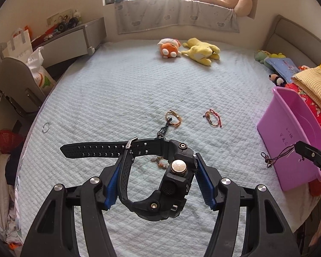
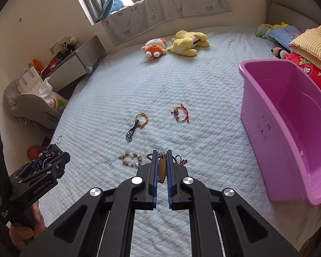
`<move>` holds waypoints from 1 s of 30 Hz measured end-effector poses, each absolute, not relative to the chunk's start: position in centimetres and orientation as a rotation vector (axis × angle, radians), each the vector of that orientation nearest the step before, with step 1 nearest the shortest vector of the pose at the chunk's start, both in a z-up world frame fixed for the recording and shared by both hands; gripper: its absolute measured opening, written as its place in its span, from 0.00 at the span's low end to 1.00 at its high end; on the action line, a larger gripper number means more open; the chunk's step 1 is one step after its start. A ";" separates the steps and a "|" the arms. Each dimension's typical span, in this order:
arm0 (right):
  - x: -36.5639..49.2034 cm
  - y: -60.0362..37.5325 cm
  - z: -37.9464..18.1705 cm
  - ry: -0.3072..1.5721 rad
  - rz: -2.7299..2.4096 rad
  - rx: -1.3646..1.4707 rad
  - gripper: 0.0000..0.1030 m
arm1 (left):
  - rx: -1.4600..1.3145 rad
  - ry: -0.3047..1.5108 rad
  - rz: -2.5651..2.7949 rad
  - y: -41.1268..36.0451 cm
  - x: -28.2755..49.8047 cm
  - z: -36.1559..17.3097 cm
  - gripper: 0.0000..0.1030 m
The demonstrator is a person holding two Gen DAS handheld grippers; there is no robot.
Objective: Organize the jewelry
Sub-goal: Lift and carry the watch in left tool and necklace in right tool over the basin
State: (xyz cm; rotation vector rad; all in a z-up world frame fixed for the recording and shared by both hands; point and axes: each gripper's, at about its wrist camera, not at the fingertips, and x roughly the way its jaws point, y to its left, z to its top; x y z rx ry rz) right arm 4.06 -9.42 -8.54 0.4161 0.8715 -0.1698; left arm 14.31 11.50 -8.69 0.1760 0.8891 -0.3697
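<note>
My left gripper [image 1: 159,157] is shut on a black watch [image 1: 173,184], its blue pads pressing the band and case while the strap [image 1: 100,150] sticks out to the left above the bed. My right gripper [image 2: 161,152] is shut on a wooden oval pendant [image 2: 161,168] whose dark cord [image 1: 274,158] dangles beside the pink bin [image 2: 256,111]. On the quilt lie a beaded bracelet [image 2: 131,159], an orange bracelet with a dark cord [image 2: 141,118], a red string bracelet [image 2: 182,114] and a thin silver ring [image 2: 59,139] near the bed's left edge.
Plush toys [image 2: 175,42] lie at the far end of the bed. Folded blankets [image 2: 310,45] are stacked behind the bin on the right. A bedside cabinet [image 1: 68,40] and a grey chair [image 1: 15,81] stand off the left edge. A hand [image 2: 25,229] holds the left gripper's handle.
</note>
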 end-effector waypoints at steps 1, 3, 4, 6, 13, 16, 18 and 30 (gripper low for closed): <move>3.6 -9.8 -7.8 0.863 -0.184 0.419 0.07 | 0.183 0.886 -0.383 11.1 14.0 -8.1 0.58; 2.5 -10.5 -6.4 0.849 -0.211 0.430 0.07 | 0.194 0.881 -0.414 10.1 13.4 -6.9 0.58; 1.9 -11.0 -5.8 0.843 -0.225 0.436 0.07 | 0.201 0.877 -0.429 9.5 13.2 -6.3 0.58; 0.8 -12.0 -4.7 0.835 -0.251 0.440 0.07 | 0.212 0.867 -0.463 8.2 12.6 -5.2 0.58; -3.7 -16.7 -1.2 0.810 -0.328 0.441 0.07 | 0.231 0.834 -0.571 2.4 9.8 -2.0 0.58; -5.4 -19.5 0.1 0.793 -0.344 0.442 0.07 | 0.225 0.826 -0.604 -0.6 8.3 -0.9 0.58; -6.2 -21.4 0.9 0.783 -0.343 0.439 0.07 | 0.218 0.826 -0.621 -2.8 7.4 -0.3 0.58; -7.6 -34.4 1.1 0.844 -0.145 0.384 0.07 | 0.149 0.886 -0.548 -17.3 2.8 0.0 0.58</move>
